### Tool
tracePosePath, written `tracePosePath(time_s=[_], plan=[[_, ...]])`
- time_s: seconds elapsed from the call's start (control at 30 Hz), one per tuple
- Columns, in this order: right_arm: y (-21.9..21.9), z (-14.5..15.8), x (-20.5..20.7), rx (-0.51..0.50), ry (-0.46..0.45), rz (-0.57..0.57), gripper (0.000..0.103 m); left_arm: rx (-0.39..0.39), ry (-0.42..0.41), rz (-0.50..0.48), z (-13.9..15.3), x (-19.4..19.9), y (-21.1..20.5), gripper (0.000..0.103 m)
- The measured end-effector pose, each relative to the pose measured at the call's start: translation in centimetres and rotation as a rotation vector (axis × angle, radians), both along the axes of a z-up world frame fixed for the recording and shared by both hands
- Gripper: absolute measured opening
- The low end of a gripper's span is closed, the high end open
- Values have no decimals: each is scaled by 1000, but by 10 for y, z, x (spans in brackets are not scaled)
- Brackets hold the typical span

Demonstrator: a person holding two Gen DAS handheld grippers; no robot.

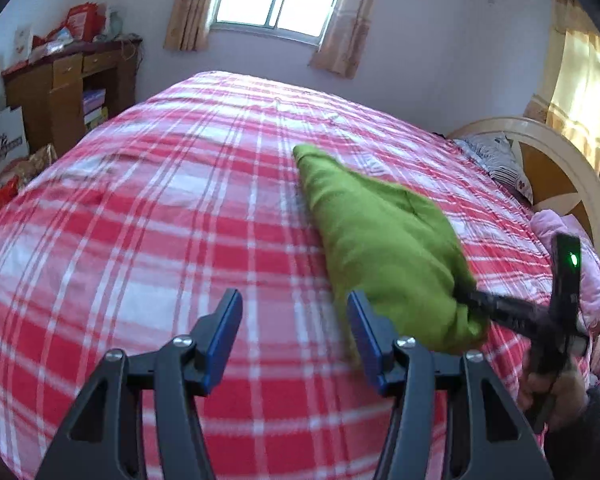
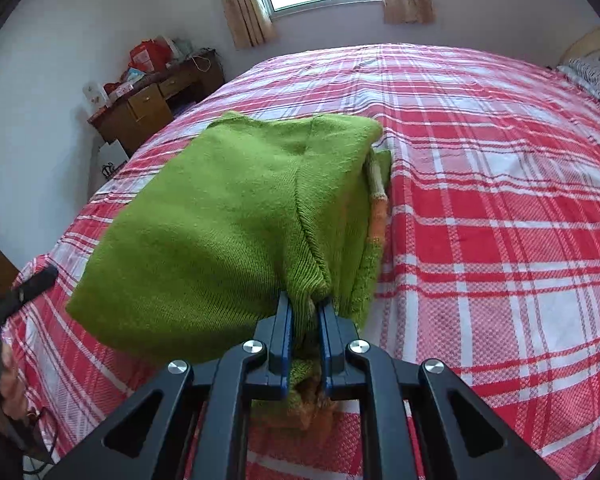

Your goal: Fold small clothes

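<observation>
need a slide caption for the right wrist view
Right gripper pinching a bunched edge of the green knit sweater over the red plaid bedspread.

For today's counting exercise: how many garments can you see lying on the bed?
2. The green knitted sweater lies mid-bed, pinched at its near edge by the right gripper; a pink garment lies near the headboard. Others may be hidden.

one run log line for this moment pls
right gripper: shut on green sweater | left gripper: open, holding nothing | sweater: partly folded on plaid bedspread

Wrist cams, shared bed
</observation>
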State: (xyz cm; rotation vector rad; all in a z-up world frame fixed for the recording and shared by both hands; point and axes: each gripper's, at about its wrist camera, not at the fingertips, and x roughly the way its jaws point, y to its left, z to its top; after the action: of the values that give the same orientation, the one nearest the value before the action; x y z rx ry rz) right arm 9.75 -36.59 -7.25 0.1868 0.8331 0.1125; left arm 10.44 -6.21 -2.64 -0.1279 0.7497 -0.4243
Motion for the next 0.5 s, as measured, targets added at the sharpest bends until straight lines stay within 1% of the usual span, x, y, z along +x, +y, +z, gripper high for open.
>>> tracePosePath(time_s=[0.07, 0.1, 0.13, 0.2, 0.23, 0.3, 0.33, 0.4, 0.47, 0.5], plan=[[5, 2, 1, -34, 1, 8, 12, -25, 4, -24, 2, 13, -12, 57], [4, 2, 0, -32, 0, 13, 12, -31, 11, -41, 0, 19, -20, 57], [1, 3, -1, -8, -2, 10, 12, -22, 22, -54, -5, 24, -28, 57], [-11, 4, -6, 80, -11, -3, 14, 47, 49, -47, -22, 30, -46, 57], [-17, 5, -10, 117, -12, -14, 16, 64, 48, -46, -28, 30, -50, 58], [-22, 9, -21, 133, -22, -44, 20, 94, 21, -28, -34, 26, -55, 64], [-24, 16, -32, 122, -48, -72, 20, 102, 14, -20, -34, 25, -56, 64], [-23, 29, -46, 85, -104, -109, 20, 98, 26, -27, -34, 25, -58, 64], [-17, 46, -55, 95, -183, -81, 20, 61, 63, -31, -38, 29, -60, 64], [-6, 53, -53, 106, -208, -36, 20, 35, 88, -31, -41, 31, -62, 64]])
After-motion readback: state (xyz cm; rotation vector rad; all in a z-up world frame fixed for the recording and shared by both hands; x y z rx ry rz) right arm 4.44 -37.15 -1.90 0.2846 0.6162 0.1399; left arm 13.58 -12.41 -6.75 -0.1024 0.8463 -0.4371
